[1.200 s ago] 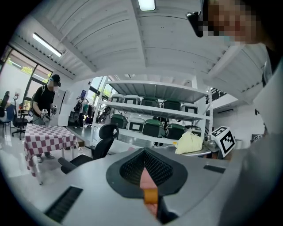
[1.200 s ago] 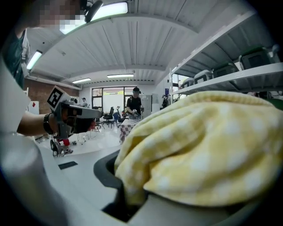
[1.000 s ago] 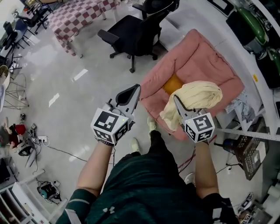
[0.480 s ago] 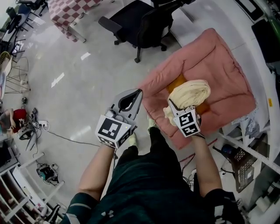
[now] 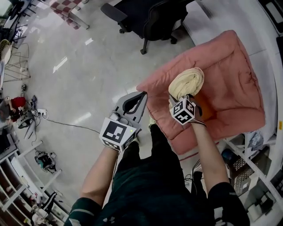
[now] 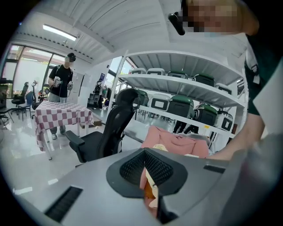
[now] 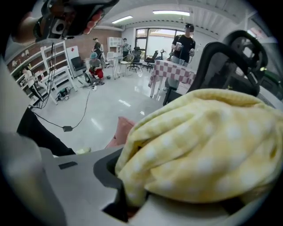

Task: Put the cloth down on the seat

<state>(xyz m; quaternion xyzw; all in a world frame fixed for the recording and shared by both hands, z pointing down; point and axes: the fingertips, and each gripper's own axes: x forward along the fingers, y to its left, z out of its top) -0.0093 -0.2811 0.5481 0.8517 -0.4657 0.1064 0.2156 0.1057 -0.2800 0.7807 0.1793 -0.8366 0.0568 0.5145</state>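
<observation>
The cloth (image 5: pixel 187 81) in my right gripper (image 5: pixel 178 96) hangs over the seat (image 5: pixel 232 75), my left gripper (image 5: pixel 142 95) just left of it. A chair (image 5: pixel 152 17) stands beyond, seemingly apart.

Glossy pale floor (image 5: pixel 75 84), bearing pink padded seat (image 5: pixel 230 75), black office chair (image 5: pixel 150 17), checked table (image 5: pixel 66 6), loose cables (image 5: pixel 66 125) at left. Orange cushion (image 5: pixel 206 111) in seat's hollow.

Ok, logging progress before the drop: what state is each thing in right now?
cloth: bunched up, gripped, over the seat
right hand-held gripper: shut on the cloth
left hand-held gripper: jaws together, empty
seat: pink, cloth not yet laid on it
office chair: unoccupied
</observation>
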